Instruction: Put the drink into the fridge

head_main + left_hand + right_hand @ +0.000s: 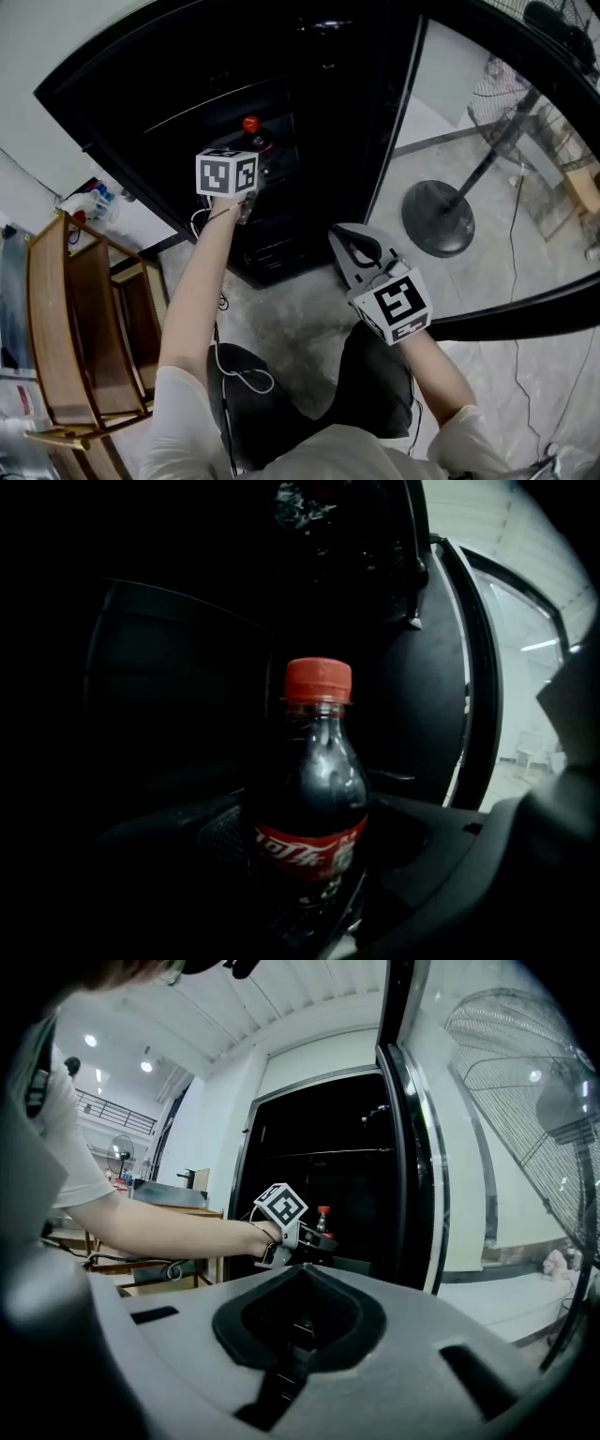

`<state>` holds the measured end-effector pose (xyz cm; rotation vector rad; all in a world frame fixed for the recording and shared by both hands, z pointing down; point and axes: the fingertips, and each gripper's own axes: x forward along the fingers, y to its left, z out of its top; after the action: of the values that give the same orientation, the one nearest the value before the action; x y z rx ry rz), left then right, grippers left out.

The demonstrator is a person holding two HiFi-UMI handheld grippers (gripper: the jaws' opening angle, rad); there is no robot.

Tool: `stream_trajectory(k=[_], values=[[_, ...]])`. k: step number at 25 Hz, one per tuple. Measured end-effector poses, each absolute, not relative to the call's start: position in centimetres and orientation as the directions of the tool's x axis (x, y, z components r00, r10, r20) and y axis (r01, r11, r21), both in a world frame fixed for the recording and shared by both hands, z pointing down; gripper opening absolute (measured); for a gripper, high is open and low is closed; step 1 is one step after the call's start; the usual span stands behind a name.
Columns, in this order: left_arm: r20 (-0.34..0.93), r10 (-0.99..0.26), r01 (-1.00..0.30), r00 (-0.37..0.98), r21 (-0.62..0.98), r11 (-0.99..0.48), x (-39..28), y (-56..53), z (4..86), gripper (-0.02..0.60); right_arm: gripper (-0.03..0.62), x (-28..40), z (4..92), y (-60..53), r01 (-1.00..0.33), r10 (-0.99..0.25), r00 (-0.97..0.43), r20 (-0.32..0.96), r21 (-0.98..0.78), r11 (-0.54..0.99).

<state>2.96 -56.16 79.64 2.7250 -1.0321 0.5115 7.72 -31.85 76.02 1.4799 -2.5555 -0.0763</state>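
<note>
So you're about halfway there, I'd say. The fridge (187, 84) is already open, its glass door (525, 314) swung out toward 3 o'clock. Your left gripper (251, 167) has its jaws spread wide around the cola bottle (314, 817) and clamped on it, holding it upright right at the mouth of the fridge, at 12 o'clock from you. What's left, as far as I can judge: push it in over a shelf, set it down, let go, back out and probably shut the door. The inside is so dark that you can't tell whether the bottle's base is touching a shelf yet.

Your right gripper (349, 246) hangs low at about 4 o'clock, with its jaws closed together and nothing between them.

Room-wise: bare concrete floor (291, 319) under you and a loose white cable (244, 375) trailing by your knees. A standing fan (441, 220) shows through the door glass at 2 o'clock, and a wooden rack (66, 328) sits at 8 o'clock. There's no worktop in sight, so the fridge shelf is the only landing spot.
</note>
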Motion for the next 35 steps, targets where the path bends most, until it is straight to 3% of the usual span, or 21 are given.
stream_trajectory(k=[25, 35], values=[[0.243, -0.72, -0.74, 0.65, -0.013, -0.673, -0.6, -52.8, 76.0, 0.357, -0.005, 7.7, 75.3, -31.0, -0.841, -0.853, -0.5, 0.151, 0.149, 0.52], [0.166, -0.669, -0.672, 0.725, -0.045, -0.739, -1.7, -46.1, 72.1, 0.356, -0.005, 7.1, 74.1, -32.1, -0.832, -0.846, -0.518, 0.129, 0.156, 0.533]])
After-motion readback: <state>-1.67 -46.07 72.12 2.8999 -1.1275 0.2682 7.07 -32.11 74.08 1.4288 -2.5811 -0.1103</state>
